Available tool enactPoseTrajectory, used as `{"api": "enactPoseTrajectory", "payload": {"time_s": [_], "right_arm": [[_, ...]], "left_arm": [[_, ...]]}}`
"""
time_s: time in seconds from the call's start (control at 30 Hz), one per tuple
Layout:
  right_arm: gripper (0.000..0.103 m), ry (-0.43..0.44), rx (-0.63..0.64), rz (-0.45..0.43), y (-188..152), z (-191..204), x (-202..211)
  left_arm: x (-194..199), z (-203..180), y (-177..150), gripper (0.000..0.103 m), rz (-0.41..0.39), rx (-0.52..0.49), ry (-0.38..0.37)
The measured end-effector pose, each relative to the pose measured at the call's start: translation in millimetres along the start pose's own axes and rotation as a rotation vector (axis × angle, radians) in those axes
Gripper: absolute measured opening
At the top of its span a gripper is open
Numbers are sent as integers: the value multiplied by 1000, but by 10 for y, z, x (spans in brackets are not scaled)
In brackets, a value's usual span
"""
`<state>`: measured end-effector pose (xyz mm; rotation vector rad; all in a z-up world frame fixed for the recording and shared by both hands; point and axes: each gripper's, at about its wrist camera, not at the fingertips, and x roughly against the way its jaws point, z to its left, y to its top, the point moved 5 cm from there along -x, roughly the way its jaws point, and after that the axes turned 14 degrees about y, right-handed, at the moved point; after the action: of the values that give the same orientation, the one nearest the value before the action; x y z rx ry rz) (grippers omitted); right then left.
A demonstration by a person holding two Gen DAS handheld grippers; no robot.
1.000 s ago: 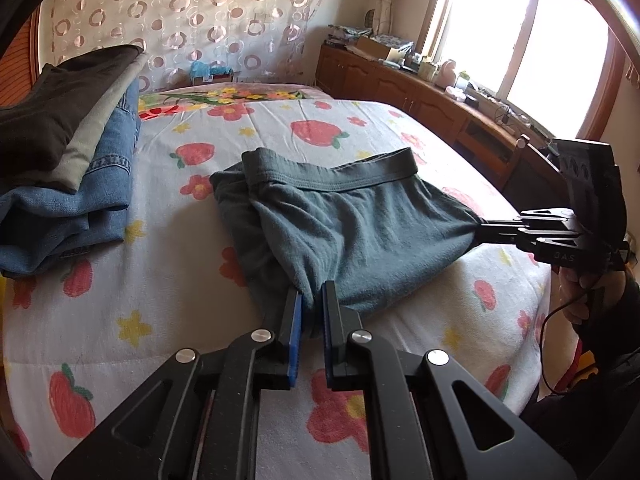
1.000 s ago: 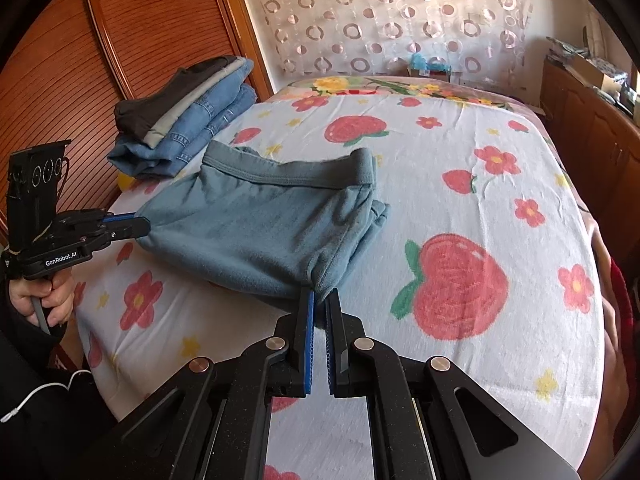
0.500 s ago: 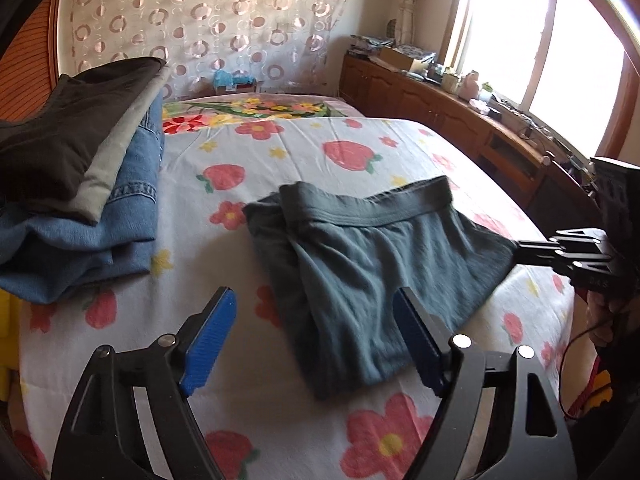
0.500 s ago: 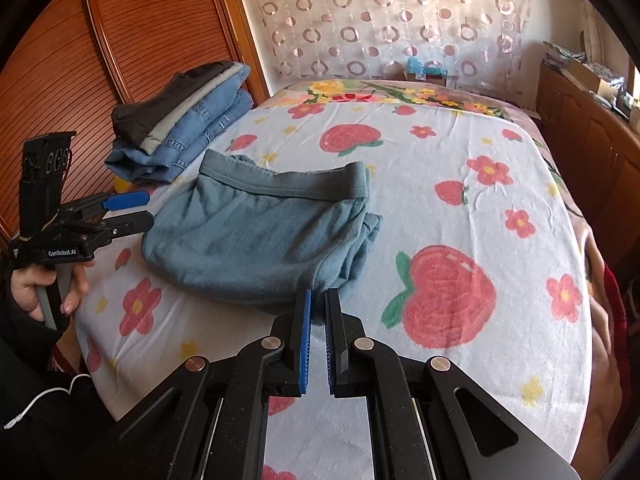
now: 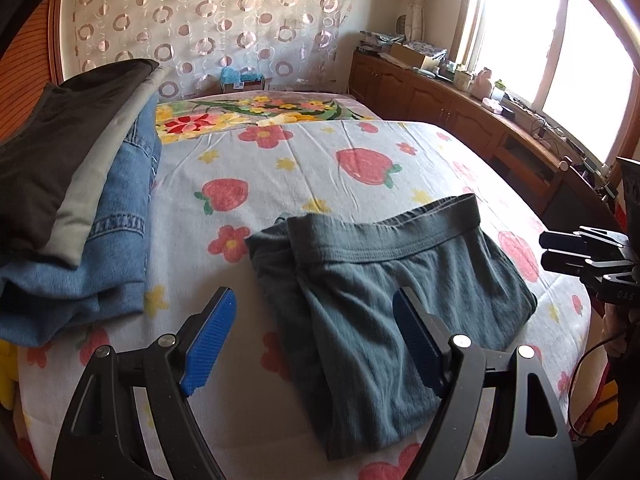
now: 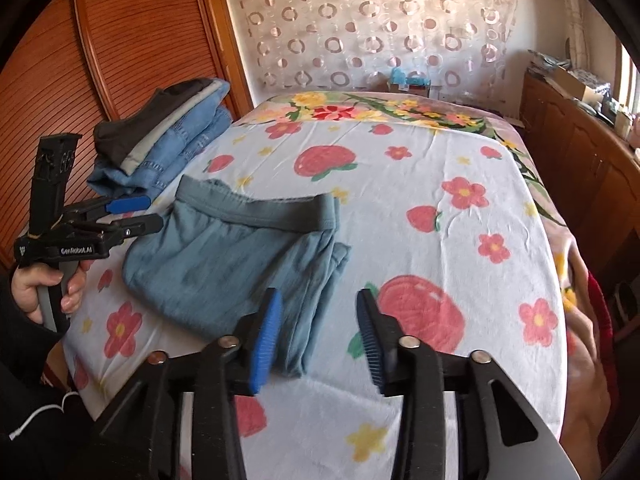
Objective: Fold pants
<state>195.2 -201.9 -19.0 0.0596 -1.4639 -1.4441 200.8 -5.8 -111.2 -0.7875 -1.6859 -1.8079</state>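
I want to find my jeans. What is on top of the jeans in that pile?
On the jeans lie a folded grey garment and a dark one on top. Anything beneath the jeans is covered.

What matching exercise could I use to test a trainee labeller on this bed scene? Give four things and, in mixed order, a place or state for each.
Things:
1. grey-blue pants
2. stack of folded clothes
3. left gripper
4. wooden cabinets

Places or states:
A. along the wall beneath the window
B. open, holding nothing
C. folded, flat on the strawberry sheet
D. piled at the bed's edge by the wooden wardrobe doors

Pairs: 1-C, 2-D, 3-B, 4-A
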Motion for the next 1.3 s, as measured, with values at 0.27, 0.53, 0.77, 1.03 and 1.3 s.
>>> {"api": "enactPoseTrajectory", "payload": {"time_s": [0.27, 0.53, 0.77, 1.03, 1.3], "right_arm": [[50, -6, -42, -1, 157, -137, -261], [50, 19, -51, 41, 262, -199, -564], [50, 9, -62, 82, 281, -285, -703], [50, 0, -33, 102, 318, -247, -788], [32, -6, 1, 112, 332, -182, -842]], "left_arm": [[-110, 42, 65, 81, 14, -1, 13], [-258, 70, 127, 81, 33, -5, 19], [-414, 97, 132, 81, 62, 2, 10], [-500, 129, 112, 81, 81, 21, -18], [-480, 129, 95, 81, 62, 16, -20]]}}
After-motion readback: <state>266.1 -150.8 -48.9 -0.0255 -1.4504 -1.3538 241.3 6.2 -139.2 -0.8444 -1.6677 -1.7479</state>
